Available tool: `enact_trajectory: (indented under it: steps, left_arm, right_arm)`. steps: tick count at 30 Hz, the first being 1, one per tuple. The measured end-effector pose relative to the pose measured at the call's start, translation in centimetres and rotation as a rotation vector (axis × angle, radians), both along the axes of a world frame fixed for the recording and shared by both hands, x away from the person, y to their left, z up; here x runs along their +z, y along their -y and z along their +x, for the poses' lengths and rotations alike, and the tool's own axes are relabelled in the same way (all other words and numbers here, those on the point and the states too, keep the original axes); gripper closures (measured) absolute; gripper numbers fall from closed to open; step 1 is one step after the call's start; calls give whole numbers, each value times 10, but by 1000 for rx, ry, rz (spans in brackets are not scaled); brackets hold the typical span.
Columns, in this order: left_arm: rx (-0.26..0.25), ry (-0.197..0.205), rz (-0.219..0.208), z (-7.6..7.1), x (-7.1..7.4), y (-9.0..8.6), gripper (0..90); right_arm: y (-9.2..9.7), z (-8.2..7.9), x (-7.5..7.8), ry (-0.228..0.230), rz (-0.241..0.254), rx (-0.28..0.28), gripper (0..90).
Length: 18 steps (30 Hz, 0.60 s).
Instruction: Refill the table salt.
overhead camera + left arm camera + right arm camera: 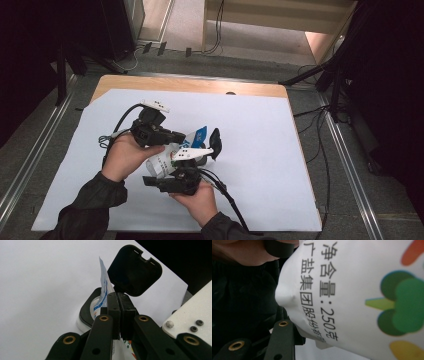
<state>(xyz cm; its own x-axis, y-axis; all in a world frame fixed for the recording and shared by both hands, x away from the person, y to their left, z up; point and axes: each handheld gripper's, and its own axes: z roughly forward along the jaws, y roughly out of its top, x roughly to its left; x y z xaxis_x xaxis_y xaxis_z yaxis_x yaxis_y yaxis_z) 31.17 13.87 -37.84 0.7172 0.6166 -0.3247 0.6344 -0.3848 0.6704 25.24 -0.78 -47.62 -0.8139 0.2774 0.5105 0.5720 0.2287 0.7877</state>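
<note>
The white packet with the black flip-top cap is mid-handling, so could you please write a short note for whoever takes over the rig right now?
Left claw: shut on the blue-and-white foil tab at the packet's mouth.
Right claw: holding the white packet by its body, above the white sheet.
Black flip-top cap: already swung open.
Done: packet gripped, cap opened, tab pinched.
Left, probably: pull the tab off while the right claw steadies the packet; whether the tab has begun to tear cannot be told.
</note>
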Motion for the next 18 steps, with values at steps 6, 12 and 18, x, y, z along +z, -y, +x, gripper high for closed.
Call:
enact_trajectory:
  steps: [6,12,18]
  left_arm:
    - [-5,3,-4,0,-1,2,899]
    - [-9,-6,-2,1,-2,2,899]
    - [-16,-17,-15,2,-5,1,898]
  right_arm:
    - [1,0,-1,1,-4,-3,568]
    - [1,0,-2,4,-5,-3,568]
    - [2,0,-3,-2,-7,-6,568]
